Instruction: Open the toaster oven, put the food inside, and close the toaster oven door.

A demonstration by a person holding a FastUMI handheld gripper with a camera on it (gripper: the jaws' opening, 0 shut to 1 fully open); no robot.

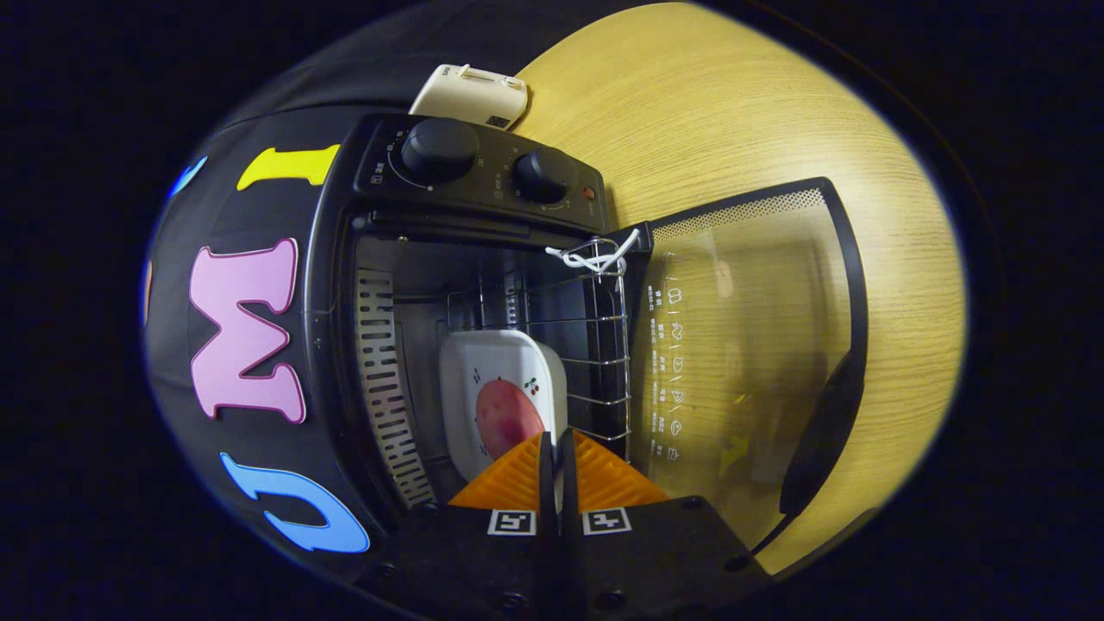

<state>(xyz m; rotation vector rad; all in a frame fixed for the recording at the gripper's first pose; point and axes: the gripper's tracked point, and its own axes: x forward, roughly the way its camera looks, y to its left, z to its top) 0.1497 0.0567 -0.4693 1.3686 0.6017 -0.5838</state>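
The tool (555,442) is closed on the white dish's (483,366) rim inside the open toaster oven (466,172).

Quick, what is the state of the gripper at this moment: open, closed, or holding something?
Gripper: fingers closed on the rim of the white plate, which carries the food and sits inside the open toaster oven.

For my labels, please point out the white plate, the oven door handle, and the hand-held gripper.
white plate (483,362): gripper view, bare upper face of the plate.
oven door handle (824,431): gripper view, middle of the dark bar.
hand-held gripper (555,444): gripper view, between the fingertips, fingers closed on the plate's rim.
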